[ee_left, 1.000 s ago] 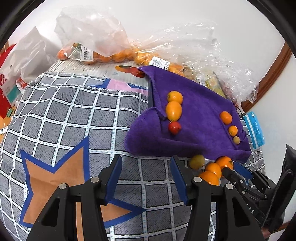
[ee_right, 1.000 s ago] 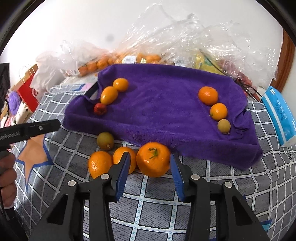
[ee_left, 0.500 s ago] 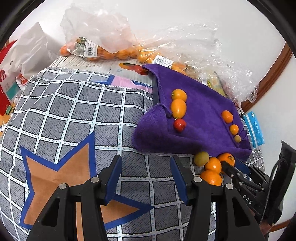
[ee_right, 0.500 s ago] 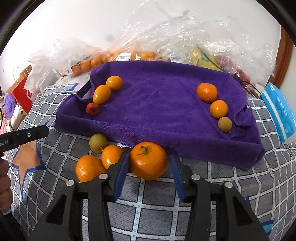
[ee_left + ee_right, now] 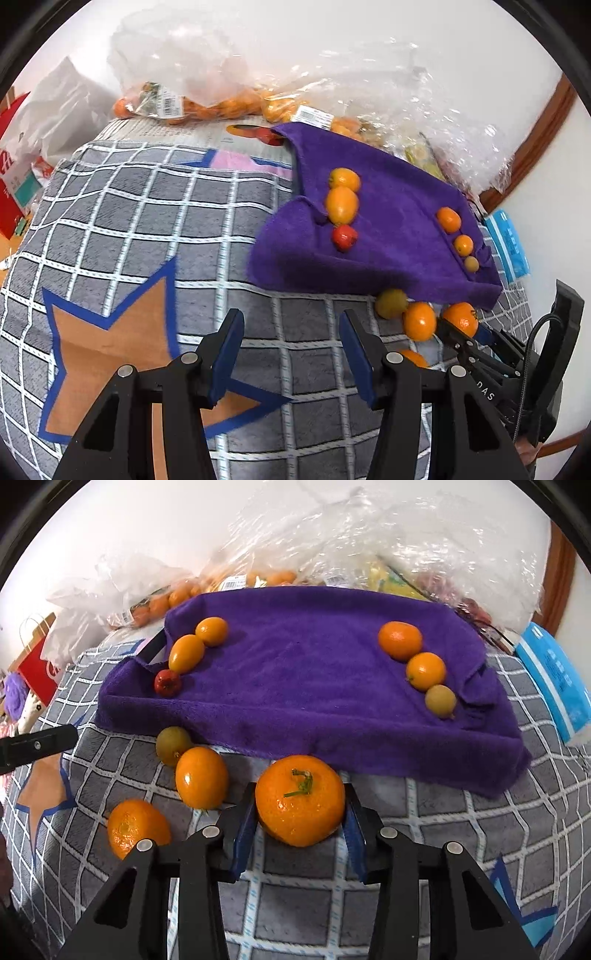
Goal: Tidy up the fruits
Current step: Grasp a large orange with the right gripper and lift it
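Right gripper (image 5: 300,814): jaws have just been closing, now clamped on a tangerine (image 5: 300,799), just before the towel's near edge.
Left gripper (image 5: 291,358): jaws apart, holding nothing, over the blanket (image 5: 129,229).
Towel (image 5: 295,672): purple; three fruits at each end.
Loose fruits (image 5: 201,777): three, beside the towel's near-left edge.

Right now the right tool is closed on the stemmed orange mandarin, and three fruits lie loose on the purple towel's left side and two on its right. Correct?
Not quite: the purple towel carries three fruits on its right side too, as the right wrist view shows. The right tool does grip the stemmed orange mandarin.
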`<state>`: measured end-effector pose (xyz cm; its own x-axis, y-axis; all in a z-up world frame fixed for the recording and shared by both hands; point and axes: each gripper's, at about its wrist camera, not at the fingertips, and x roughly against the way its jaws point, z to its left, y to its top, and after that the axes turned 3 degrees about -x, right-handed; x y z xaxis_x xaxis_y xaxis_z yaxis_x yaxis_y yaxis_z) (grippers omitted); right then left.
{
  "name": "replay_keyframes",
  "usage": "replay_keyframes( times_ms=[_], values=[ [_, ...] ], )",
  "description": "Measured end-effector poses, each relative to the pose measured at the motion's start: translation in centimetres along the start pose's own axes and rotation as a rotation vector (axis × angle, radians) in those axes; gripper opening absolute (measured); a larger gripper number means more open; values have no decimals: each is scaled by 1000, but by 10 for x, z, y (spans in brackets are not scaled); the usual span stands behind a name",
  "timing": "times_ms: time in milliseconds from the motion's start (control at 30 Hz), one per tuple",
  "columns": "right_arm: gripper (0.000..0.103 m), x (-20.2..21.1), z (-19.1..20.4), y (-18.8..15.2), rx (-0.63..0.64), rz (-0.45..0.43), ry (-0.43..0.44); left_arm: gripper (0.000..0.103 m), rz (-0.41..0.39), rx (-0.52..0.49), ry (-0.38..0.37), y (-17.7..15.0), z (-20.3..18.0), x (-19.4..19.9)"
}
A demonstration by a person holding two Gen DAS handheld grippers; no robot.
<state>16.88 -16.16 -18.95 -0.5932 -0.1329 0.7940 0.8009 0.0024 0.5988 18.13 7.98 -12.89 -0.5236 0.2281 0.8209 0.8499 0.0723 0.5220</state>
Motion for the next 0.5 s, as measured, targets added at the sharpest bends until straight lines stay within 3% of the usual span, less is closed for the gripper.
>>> replay_keyframes(
  times_ms=[500],
  values=[
    [43,45,-75,-28,-105,-63,-56,51,48,-147,-46,-21,-81,-14]
  ],
)
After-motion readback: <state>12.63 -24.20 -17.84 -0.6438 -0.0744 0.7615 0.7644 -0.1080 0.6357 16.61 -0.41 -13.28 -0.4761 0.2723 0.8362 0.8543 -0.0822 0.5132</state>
